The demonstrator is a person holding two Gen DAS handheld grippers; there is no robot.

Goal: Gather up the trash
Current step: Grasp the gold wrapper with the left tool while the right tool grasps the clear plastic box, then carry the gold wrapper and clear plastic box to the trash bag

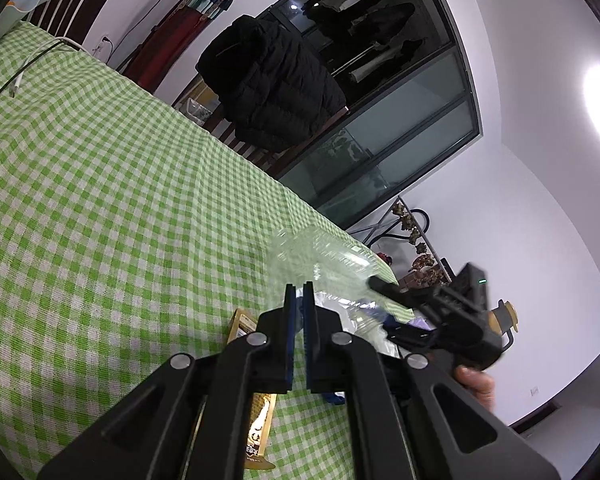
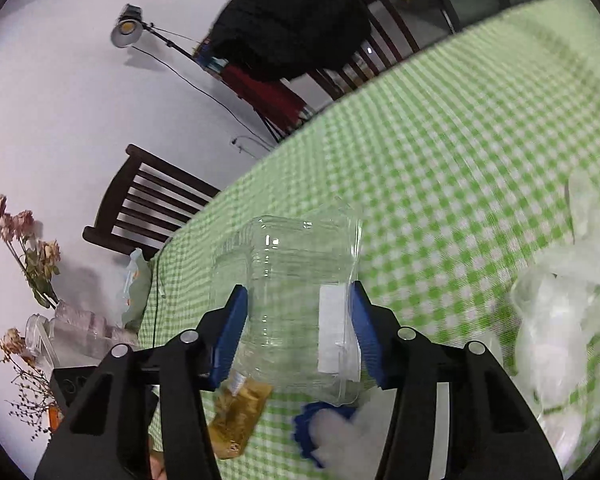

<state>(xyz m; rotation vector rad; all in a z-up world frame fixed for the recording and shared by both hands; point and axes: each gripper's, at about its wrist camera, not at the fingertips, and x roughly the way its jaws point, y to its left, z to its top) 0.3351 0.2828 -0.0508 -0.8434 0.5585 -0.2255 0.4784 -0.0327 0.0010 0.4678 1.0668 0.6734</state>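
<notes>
Gripping a clear plastic container (image 2: 300,312), the right gripper (image 2: 300,328) sets its blue fingers (image 2: 230,340) against the container's two side walls; a white label (image 2: 334,328) lies under the right-hand pad. No earlier picture is given, so only this clamped position is recorded. In the left wrist view the same right gripper (image 1: 384,304) enters from the right, a hand (image 1: 476,384) wrapped round its handle. The left gripper (image 1: 299,296) has its fingers (image 1: 289,332) drawn fully together; whether anything thin is pinched between them cannot be told.

The container rests on its side on the counter (image 2: 440,140), which is covered by a green and white checked cloth. Just below it lie a yellow packet (image 2: 240,412) and a blue and white item (image 2: 332,436), too blurred to identify. A crumpled clear plastic bag (image 2: 560,320) lies well apart at the right edge. A white cable (image 1: 24,76) runs across the far corner of the cloth. Beyond the counter stand a wooden chair (image 2: 140,204), a second chair draped with a black jacket (image 1: 268,80), dried flowers (image 2: 32,248) and a lamp (image 2: 128,28) on a stand.
</notes>
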